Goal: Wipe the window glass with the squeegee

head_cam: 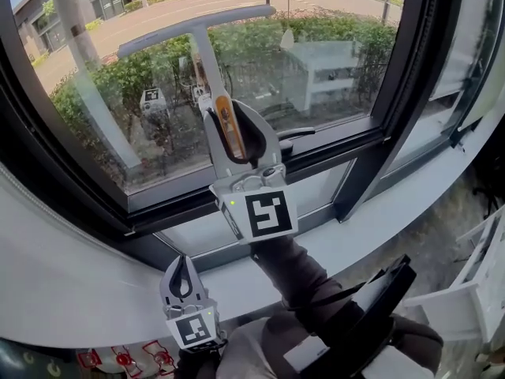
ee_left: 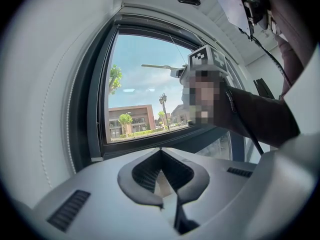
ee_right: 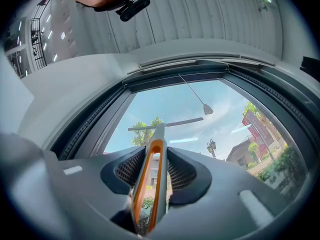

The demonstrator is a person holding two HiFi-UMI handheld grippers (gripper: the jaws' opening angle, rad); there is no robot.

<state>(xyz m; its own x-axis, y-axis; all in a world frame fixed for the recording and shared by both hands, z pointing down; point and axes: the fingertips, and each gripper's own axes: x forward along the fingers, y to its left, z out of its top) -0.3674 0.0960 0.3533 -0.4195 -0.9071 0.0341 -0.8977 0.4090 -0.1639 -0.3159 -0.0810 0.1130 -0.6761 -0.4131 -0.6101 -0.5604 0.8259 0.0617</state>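
Well, my right claw (head_cam: 230,117) pinches the squeegee (head_cam: 203,61), handle pointing straight up the glass (head_cam: 331,69); left claw (head_cam: 183,263) pressed together, lower.

Window bay: squeegee up on the pane, sill below.
Squeegee (head_cam: 207,58) blade lies across the upper part of the window glass (head_cam: 331,22), its handle running down into the right tongs (head_cam: 225,113) and clamped between their jaws. Right tongs sit before the lower middle of the pane, above the bottom bar of the frame (head_cam: 406,77). Window handle (head_cam: 296,135) just right of them, on that bar. Sill (head_cam: 71,267) runs left to right beneath the frame. Left tongs (head_cam: 183,260) low and left, in front of the sill, well apart from the squeegee, jaws together with nothing between. Hedge (head_cam: 126,85) behind the glass, outside.
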